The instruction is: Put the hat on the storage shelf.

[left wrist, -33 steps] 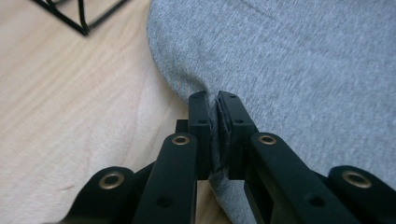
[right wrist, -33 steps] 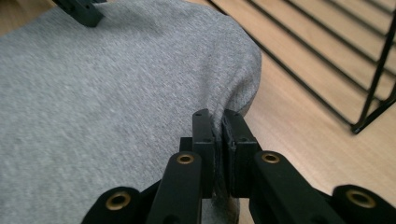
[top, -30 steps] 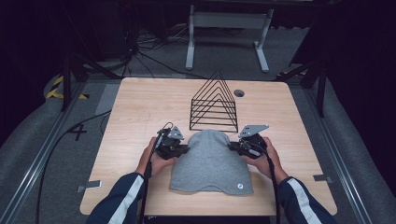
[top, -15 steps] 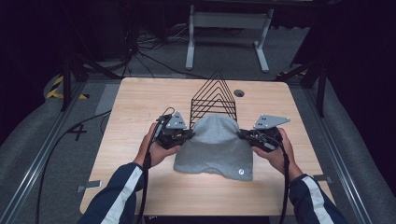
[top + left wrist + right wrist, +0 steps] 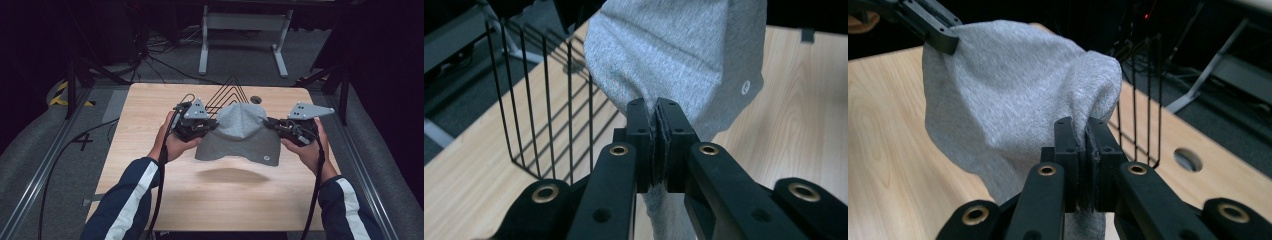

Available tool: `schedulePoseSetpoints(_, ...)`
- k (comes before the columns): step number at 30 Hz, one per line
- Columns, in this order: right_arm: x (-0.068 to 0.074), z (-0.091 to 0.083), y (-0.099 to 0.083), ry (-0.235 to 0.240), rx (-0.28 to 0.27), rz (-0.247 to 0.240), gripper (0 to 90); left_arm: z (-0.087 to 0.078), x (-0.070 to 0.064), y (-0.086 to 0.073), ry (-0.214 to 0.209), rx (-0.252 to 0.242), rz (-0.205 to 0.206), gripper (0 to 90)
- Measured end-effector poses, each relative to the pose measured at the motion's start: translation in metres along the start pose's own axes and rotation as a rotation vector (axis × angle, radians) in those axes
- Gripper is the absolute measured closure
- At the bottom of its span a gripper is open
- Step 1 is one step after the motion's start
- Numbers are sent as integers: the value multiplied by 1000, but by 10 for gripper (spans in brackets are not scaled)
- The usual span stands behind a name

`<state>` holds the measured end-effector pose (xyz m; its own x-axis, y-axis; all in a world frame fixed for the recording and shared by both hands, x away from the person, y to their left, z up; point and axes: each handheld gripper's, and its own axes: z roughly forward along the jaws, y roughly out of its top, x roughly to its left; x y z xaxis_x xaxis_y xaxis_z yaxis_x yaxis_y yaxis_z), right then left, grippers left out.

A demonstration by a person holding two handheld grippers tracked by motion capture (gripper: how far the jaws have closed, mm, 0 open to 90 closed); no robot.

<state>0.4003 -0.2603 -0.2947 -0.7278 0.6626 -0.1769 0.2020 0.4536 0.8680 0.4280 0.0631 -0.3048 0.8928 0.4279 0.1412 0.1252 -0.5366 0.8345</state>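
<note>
With the left gripper [image 5: 212, 127] and right gripper [image 5: 270, 124] each clamped on the grey knit cloth [image 5: 241, 135] hanging above the wooden counter [image 5: 150, 105], keep both level — carry it toward 12 o'clock and drape it evenly over the black wire rack [image 5: 231, 89].

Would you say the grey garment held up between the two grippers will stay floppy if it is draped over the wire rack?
Probably floppy: the grey garment sags between the left gripper and right gripper, both pinching its edges. It seems light, lifted by small pinches. It would likely drape over the wire rack.
</note>
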Motion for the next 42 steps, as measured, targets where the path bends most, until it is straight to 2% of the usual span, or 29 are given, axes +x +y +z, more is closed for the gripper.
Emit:
schedulePoseSetpoints(2,-1,-1,3,0,-9,1,852,-1,1,4,0,-4,2,856)
schedulePoseSetpoints(3,-4,-5,11,-7,-23,-4,852,-5,5,12,7,-29,-4,856)
schedulePoseSetpoints(5,-6,-8,16,-14,-32,-6,852,-8,8,18,14,-37,1,855)
schedulePoseSetpoints(8,-17,-16,34,-31,-65,-2,852,-17,18,33,34,-75,5,856)
schedulePoseSetpoints(11,-28,-22,50,-25,-98,2,852,-22,28,46,56,-92,5,857)
schedulePoseSetpoints(13,-36,-23,61,-41,-104,3,853,-24,34,53,69,-109,2,857)
schedulePoseSetpoints(17,-44,-24,77,-66,-115,-9,853,-28,47,70,91,-125,-5,857)
schedulePoseSetpoints(18,-44,-24,77,-66,-115,-9,853,-28,47,70,91,-125,-5,857)
schedulePoseSetpoints(21,-52,-22,92,-86,-131,-8,853,-31,56,83,122,-132,3,857)
schedulePoseSetpoints(29,-62,-9,110,-114,-140,-7,853,-32,77,90,165,-151,-26,857)
schedulePoseSetpoints(35,-70,3,117,-133,-143,-1,854,-28,90,92,177,-155,-48,857)
schedulePoseSetpoints(38,-72,9,119,-134,-137,1,854,-25,95,93,188,-148,-46,857)
schedulePoseSetpoints(42,-76,14,119,-137,-138,12,854,-19,101,92,184,-143,-58,857)
